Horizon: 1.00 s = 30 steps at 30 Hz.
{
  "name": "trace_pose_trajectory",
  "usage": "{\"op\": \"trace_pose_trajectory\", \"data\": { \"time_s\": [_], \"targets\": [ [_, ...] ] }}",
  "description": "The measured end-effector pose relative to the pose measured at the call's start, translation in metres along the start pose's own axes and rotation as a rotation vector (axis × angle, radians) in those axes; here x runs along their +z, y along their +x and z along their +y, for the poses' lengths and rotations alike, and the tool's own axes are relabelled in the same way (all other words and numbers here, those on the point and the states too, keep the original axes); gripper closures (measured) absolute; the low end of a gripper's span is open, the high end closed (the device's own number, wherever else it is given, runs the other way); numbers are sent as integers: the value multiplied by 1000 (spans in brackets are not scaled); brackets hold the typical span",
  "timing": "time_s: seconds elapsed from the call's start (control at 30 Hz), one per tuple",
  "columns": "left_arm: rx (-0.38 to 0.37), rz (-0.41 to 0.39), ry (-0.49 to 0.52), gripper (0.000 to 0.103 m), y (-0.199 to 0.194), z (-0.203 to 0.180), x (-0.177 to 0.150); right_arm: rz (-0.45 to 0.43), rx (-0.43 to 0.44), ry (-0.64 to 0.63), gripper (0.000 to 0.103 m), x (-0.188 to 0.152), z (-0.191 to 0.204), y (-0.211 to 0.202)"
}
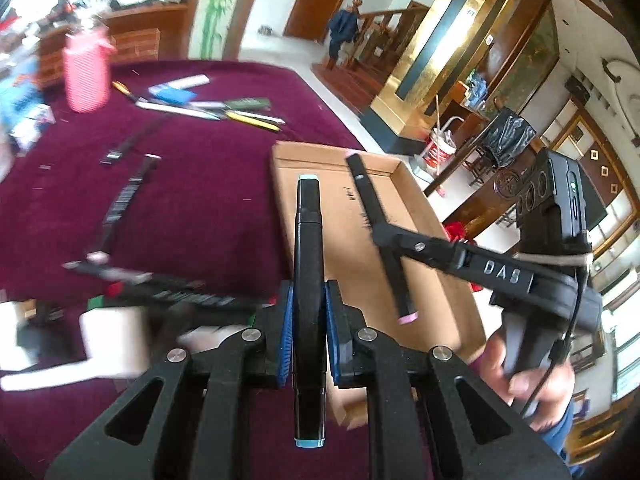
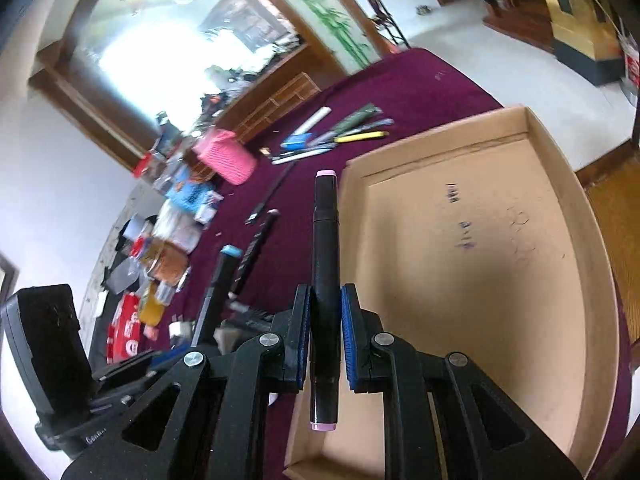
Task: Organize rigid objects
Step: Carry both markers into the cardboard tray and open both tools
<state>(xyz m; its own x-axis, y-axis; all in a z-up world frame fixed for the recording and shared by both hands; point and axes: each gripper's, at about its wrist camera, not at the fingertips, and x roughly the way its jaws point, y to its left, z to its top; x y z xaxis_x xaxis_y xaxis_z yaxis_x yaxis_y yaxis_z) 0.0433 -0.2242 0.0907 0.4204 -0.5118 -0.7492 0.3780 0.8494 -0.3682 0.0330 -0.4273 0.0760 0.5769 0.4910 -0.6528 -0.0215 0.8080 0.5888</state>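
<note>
Two markers clamped, both held over the cardboard tray at the table's right edge.

I see the maroon table and the tray, its floor bare. My left gripper pinches a blue-capped marker; my right gripper pinches a pink-capped marker. Only the left view shows my hand and "DAS" on the right gripper. A pen pile lies near the far edge.

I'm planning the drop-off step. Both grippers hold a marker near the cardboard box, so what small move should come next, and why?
Probably lower the right gripper into the cardboard box and release there. Its pink-capped marker sits by the box's near left rim, the floor looks bare, and the left gripper holds the blue-capped marker just behind.
</note>
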Motion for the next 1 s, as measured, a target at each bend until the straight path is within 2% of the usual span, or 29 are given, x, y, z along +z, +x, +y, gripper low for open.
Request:
{"op": "trace_pose_trajectory", "data": {
  "time_s": [0.13, 0.2, 0.37, 0.57, 0.83, 1.0],
  "targets": [
    [-4, 55, -46, 91, 47, -6, 19, 56, -22, 57, 90, 16, -28, 16],
    [19, 66, -47, 91, 64, -10, 27, 78, -43, 44, 90, 23, -31, 21],
    [53, 113, -73, 91, 95, -11, 37, 124, -72, 58, 90, 35, -44, 39],
    [56, 127, -108, 91, 110, -5, 40, 145, -72, 108, 90, 44, -58, 56],
    [99, 104, -61, 92, 109, -17, 36, 159, -66, 129, 90, 46, -62, 66],
    [77, 103, -77, 91, 109, -17, 36, 162, -74, 125, 89, 46, -63, 65]
  ]
}}
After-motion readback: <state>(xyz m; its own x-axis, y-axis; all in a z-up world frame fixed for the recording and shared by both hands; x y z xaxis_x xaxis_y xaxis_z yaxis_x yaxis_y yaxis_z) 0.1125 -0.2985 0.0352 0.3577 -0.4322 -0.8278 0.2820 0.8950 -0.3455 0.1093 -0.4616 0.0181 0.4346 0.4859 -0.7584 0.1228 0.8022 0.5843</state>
